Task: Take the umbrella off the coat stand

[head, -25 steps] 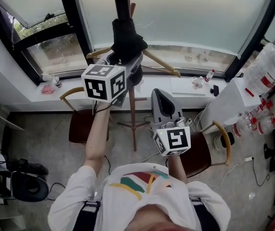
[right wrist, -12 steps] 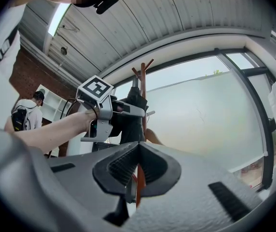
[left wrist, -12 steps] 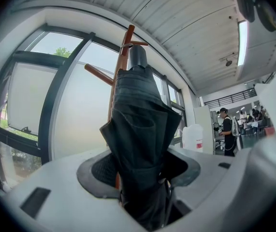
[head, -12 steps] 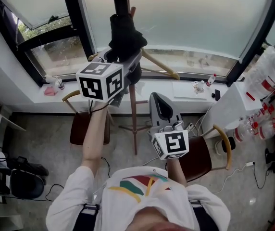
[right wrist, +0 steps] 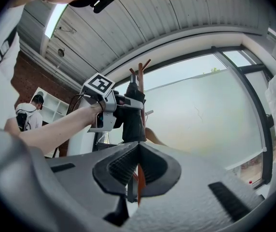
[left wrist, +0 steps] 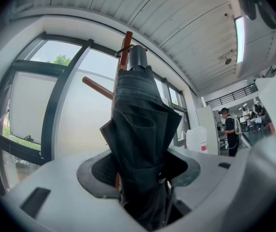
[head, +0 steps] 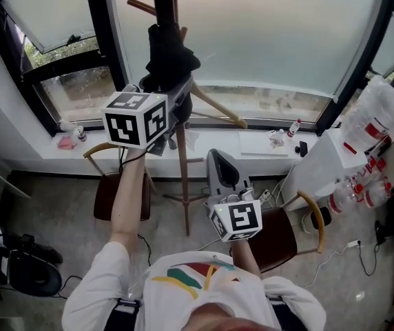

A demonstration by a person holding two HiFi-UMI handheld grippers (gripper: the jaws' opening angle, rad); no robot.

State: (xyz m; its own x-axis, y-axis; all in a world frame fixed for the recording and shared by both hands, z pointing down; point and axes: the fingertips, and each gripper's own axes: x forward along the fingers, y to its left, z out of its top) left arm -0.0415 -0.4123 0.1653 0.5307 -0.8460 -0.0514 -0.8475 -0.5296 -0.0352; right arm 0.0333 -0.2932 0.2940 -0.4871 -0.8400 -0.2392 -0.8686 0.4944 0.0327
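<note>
Left hand-held gripper (left wrist: pixel 138 178): closed on the lower part of the folded black umbrella (left wrist: pixel 137 124), with the pads pressing the fabric from both sides.
Left forearm (head: pixel 129 198): bare, stretched forward and raised, with its hand-held gripper pointing level at the coat stand (head: pixel 182 171).
Umbrella: upright between the left jaws and rising above them, its top close against the stand's reddish pole.
Coat stand: just beyond the left jaws, ahead of and above the right ones.
Right hand-held gripper (right wrist: pixel 137 164): jaws drawn together with nothing between them. It is held low and close to the body, tipped slightly upward toward the stand's pole and well apart from the umbrella.
</note>
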